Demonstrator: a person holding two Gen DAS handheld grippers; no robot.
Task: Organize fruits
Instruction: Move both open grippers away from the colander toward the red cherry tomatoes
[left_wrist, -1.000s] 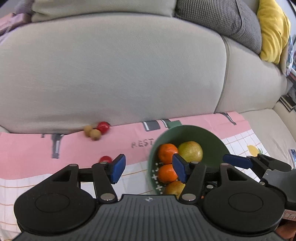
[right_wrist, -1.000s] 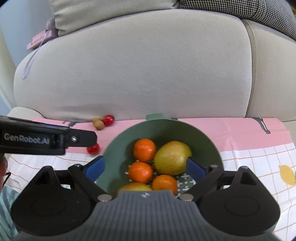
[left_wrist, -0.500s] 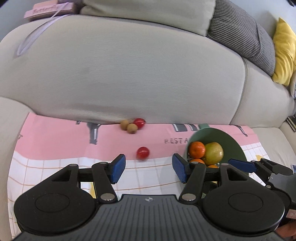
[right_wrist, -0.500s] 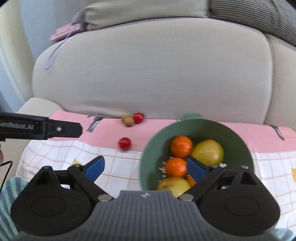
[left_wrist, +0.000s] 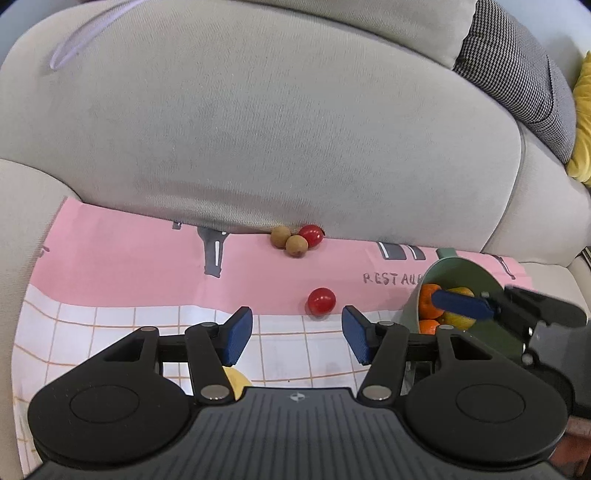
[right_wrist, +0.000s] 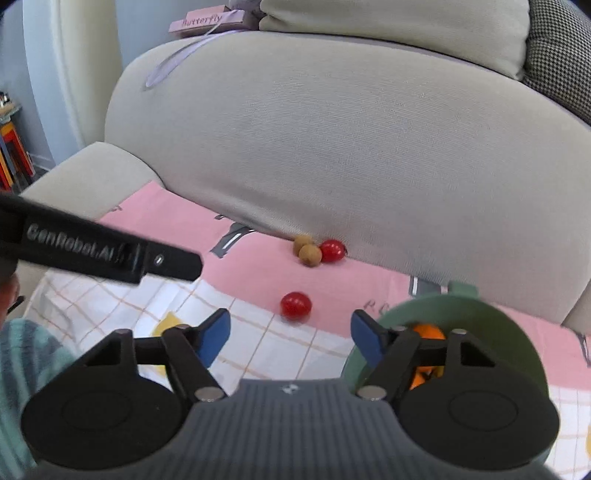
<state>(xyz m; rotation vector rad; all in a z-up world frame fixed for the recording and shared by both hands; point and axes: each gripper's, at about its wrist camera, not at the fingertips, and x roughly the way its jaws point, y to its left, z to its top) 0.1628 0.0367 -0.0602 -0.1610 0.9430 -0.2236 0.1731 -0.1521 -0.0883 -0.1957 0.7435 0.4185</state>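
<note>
Both sets of jaws were spread wide with nothing held between them. The left gripper (left_wrist: 297, 334) was pointed at a lone red fruit (left_wrist: 321, 301), which was sat on the pink part of the cloth (left_wrist: 122, 254) just past the blue fingertips (left_wrist: 238, 334), pretty much centred in the gap but not touched. The same red fruit (right_wrist: 295, 304) was seen ahead of the right gripper (right_wrist: 290, 341) too, also untouched.

Further back, right against the foot of the sofa cushion (left_wrist: 277, 122), a little cluster was parked: two brown round fruits (left_wrist: 290, 240) touching each other, and a second red one (left_wrist: 311, 235) pressed up beside them.

Off to the right, a green bowl (left_wrist: 480, 271) was found on the cloth with oranges (left_wrist: 428, 297) and a yellowish fruit inside. From the left camera, one finger of the right gripper was seen across the bowl's opening; whether it was touching anything couldn't be told. In the right view the bowl (right_wrist: 491, 314) was tucked just behind the right-hand finger.

A pink box labelled "Butterfly" (right_wrist: 207, 24) was perched on top of the sofa back.
</note>
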